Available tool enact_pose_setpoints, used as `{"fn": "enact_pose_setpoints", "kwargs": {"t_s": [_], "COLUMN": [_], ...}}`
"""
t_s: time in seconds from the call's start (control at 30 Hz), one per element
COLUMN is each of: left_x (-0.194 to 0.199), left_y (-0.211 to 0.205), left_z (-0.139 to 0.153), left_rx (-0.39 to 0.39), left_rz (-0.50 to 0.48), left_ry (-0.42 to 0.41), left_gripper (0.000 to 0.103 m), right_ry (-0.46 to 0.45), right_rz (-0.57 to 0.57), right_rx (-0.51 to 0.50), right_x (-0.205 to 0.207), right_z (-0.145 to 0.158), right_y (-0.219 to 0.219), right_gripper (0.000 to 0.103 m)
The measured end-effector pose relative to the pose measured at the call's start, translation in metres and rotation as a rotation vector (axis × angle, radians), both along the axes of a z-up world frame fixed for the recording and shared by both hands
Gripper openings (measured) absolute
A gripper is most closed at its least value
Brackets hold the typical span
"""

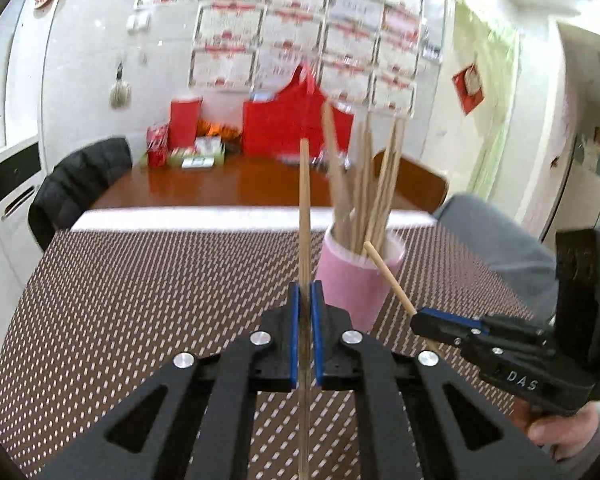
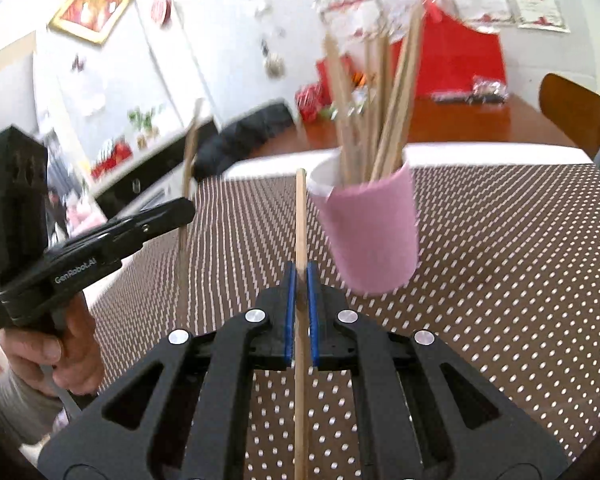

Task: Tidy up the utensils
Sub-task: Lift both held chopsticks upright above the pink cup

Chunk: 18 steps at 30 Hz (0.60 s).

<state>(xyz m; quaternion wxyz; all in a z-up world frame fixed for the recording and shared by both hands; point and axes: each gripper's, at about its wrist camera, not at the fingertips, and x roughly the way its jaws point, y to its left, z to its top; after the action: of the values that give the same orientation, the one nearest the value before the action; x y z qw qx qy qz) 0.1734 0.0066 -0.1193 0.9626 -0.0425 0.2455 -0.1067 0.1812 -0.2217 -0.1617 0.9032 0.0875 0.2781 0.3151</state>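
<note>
Our left tongs [image 1: 305, 300] clamp one chopstick [image 1: 305, 200]; our right tongs [image 2: 301, 280] clamp another chopstick [image 2: 301, 216], near the pink cup [image 2: 370, 232] on the desk [image 2: 520, 260].

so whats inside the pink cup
A bundle of wooden chopsticks stands in the pink cup, fanning out above its rim. Their lower ends and the cup's bottom are hidden by its wall.

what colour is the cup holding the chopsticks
Pink cup, white inside; clearest in the right wrist view.
</note>
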Motion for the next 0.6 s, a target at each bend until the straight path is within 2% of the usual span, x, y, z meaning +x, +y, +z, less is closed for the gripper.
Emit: {"fn": "enact_pose_setpoints", "kwargs": {"t_s": [0.3, 0.6], "left_x": [0.012, 0.045], "left_y": [-0.017, -0.017], "left_z": [0.039, 0.078], "left_rx": [-0.038, -0.133], "left_rz": [-0.06, -0.102], "left_ry": [-0.143, -0.262], "left_gripper": [0.006, 0.006], "right_ry": [-0.211, -0.301], "right_rz": [-0.134, -0.173], "right_rx": [0.12, 0.226], "right_x": [-0.002, 0.052], "right_z": [0.052, 0.098], "right_y": [-0.026, -0.034], "right_gripper": [0.006, 0.006]}}
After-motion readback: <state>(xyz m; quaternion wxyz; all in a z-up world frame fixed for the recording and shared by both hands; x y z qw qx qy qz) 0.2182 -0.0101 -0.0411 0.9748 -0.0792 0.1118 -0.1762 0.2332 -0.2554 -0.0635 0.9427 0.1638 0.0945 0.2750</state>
